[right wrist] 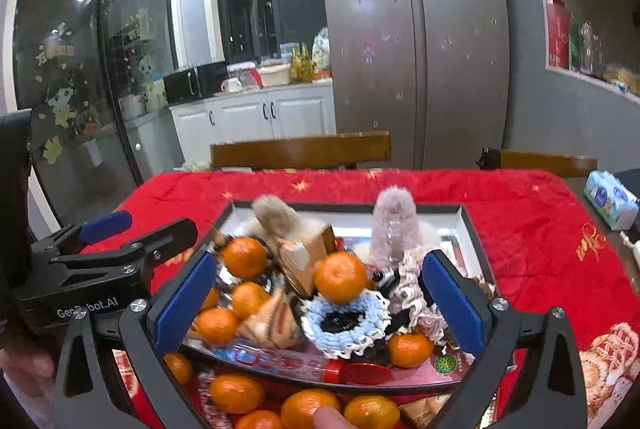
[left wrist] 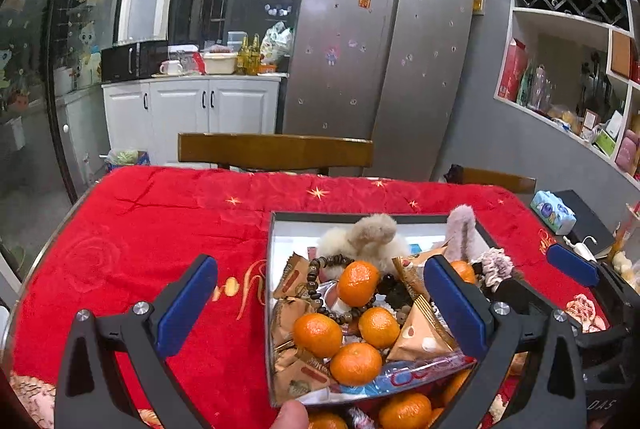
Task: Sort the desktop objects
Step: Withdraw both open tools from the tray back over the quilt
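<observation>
Blue-padded left gripper (left wrist: 320, 309) and right gripper (right wrist: 316, 299) gape, empty, over the tray (right wrist: 470, 229) (perhaps tilted).

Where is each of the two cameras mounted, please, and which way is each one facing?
Left wrist: sits on the left gripper, looking forward over the box of tangerines on the red tablecloth; own open fingers and a fingertip show.
Right wrist: sits on the right gripper, facing the same box; own open fingers and the left gripper show.
Shared: box, tablecloth, fridge.
</observation>
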Demonstrator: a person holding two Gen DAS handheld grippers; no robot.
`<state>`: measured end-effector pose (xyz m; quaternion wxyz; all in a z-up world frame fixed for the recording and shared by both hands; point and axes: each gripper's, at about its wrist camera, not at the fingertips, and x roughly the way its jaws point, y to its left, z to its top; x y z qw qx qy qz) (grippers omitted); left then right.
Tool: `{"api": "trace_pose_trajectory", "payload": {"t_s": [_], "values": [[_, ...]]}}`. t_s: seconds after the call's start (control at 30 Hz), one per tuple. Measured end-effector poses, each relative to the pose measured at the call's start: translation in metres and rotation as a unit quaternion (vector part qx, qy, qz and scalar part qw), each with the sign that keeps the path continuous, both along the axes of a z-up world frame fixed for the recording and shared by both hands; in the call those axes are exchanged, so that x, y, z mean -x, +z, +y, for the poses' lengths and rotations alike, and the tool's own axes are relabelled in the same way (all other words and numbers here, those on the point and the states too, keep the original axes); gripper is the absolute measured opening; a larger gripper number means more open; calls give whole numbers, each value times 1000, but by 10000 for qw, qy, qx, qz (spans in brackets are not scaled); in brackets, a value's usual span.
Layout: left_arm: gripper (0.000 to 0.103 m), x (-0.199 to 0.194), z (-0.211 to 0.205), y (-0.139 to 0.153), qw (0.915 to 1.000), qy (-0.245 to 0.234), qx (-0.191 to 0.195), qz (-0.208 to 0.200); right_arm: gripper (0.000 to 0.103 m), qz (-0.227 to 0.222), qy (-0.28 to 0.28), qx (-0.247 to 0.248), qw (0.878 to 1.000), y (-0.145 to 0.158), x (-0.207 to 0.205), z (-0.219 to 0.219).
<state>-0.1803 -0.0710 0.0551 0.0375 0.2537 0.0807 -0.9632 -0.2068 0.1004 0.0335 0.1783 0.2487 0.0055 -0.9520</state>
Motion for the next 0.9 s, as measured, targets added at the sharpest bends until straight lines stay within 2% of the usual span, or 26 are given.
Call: {"api": "trace_pose_trajectory", "payload": {"t_s": [0.17,0.33,0.57,0.73,0.9], "values": [[103,-24,6,17,9993,37,334,165,103,111,76,52,9999,16,-17,-3],[103,-45,10,25,9990,-10,405,180,103,240,124,37,9996,24,-37,-2],[103,-79,17,22,9984,-20,444,339,103,362,210,-74,9991,28,-68,0],[103,-97,22,17,9977,-76,585,342,103,275,362,-60,9989,19,-80,4],[103,-111,20,12,9981,-115,524,318,103,360,412,-41,9985,17,-94,5]]}}
